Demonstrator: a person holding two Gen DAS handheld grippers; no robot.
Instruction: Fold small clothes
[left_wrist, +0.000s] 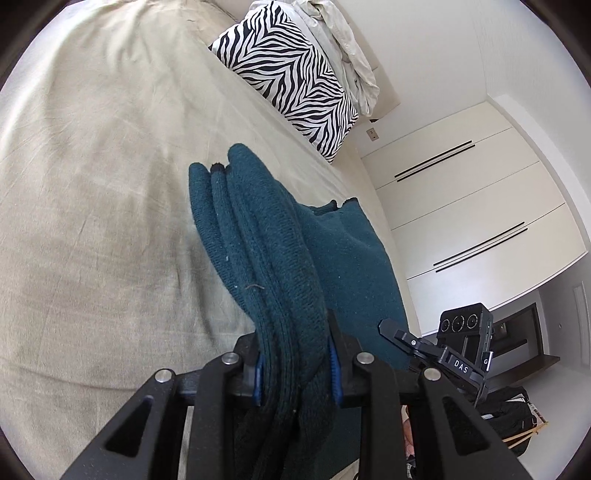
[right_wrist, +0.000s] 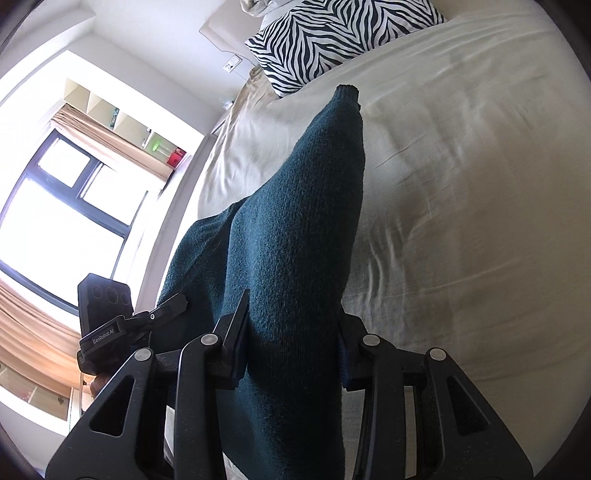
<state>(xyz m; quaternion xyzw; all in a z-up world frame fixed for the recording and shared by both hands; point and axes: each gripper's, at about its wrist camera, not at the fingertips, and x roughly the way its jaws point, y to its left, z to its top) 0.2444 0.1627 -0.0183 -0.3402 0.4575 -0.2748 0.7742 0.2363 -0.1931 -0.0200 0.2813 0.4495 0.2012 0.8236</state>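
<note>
The left gripper (left_wrist: 295, 369) is clamped on bunched folds of a teal knit garment (left_wrist: 266, 236). The right gripper (right_wrist: 291, 350) is clamped on another part. The garment's length is stretched away from both claws, over the bed (left_wrist: 92, 184).

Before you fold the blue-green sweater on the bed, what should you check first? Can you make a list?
1. Left gripper holds the teal knit sweater: ok, bunched knit is pinched between its fingers.
2. Right gripper holds it too: ok, fabric runs between its fingers.
3. Both grippers hold the same sweater: ok, each view shows the other gripper beside the knit.
4. Sweater spread flat for folding: not ok, it hangs in thick bunched folds.
5. Room on the beige bedsheet: ok, bare sheet lies ahead; the zebra-print pillow sits far back.
6. Which part of the sweater is gripped: cannot tell.
</note>
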